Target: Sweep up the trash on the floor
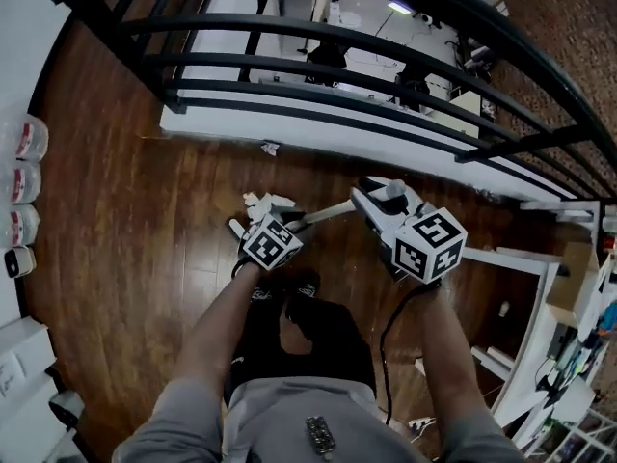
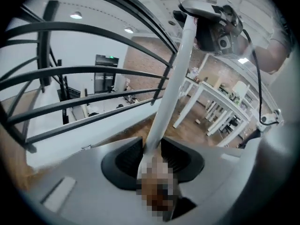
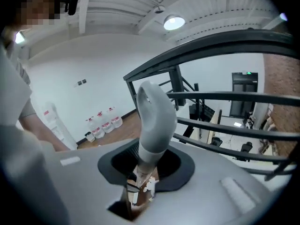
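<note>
Left gripper (image 2: 152,149) and right gripper (image 3: 147,161) each pinched the broom handle (image 2: 173,78), which ran nine-to-three between them, while a paper scrap (image 1: 271,148) lay on the floor (image 1: 125,220) at twelve o'clock, nearer the left.

1. Dark, glossy wooden floor (image 1: 125,220) throughout.
2. Black metal railing (image 1: 386,66) curving above a white ledge (image 1: 318,128).
3. Row of water bottles (image 1: 24,177) against the white wall (image 3: 93,64) at left.
4. White tables (image 1: 511,260) at right, brick wall (image 1: 559,27) beyond.
5. Round ceiling lamp (image 3: 174,22) lit overhead.
</note>
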### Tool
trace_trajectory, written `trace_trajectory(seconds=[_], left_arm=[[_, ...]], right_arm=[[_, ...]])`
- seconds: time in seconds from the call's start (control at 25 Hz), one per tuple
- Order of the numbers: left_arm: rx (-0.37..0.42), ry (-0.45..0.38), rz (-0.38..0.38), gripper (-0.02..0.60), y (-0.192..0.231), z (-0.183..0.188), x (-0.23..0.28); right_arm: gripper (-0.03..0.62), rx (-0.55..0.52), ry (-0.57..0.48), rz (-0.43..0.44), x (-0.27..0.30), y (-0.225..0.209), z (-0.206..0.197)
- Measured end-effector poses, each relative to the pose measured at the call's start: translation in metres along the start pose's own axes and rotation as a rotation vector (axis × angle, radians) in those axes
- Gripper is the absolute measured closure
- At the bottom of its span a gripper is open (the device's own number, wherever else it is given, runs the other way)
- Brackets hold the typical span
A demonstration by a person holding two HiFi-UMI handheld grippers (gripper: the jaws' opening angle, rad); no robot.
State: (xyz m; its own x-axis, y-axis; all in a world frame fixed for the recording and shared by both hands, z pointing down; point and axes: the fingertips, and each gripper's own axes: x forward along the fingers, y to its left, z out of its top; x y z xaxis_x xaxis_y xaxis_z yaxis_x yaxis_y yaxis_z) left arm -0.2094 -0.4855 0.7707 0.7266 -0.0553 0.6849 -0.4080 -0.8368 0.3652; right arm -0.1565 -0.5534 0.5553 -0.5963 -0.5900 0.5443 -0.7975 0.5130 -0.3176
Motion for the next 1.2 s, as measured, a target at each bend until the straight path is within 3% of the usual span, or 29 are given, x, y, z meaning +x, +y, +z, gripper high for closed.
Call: trace_trajectory(seconds=[0.28,0.52,0.84,1.2], left_arm=[[-0.260,-0.179,0.218,0.451,0.050,0.020,0.007],[-0.343,-0.274,0.375,0.451,0.102,0.061,0.024],[-0.334,-0.350,0.451,0.451,0.149,0.114,0.027],[-0.282,-0.365,0.467,0.451,0.172,0.155,0.031]], right_arm=[[0.514,-0.262,0.069,0.185,0.058,0.000,0.037],[0.514,-0.346,0.063,0.320,0.091,-0.042,0.074],[0.514,-0.460,0.008,0.369,0.106,-0.064,0.120],[0.514,-0.525,-0.030,0.356,0.100,-0.081,0.146]])
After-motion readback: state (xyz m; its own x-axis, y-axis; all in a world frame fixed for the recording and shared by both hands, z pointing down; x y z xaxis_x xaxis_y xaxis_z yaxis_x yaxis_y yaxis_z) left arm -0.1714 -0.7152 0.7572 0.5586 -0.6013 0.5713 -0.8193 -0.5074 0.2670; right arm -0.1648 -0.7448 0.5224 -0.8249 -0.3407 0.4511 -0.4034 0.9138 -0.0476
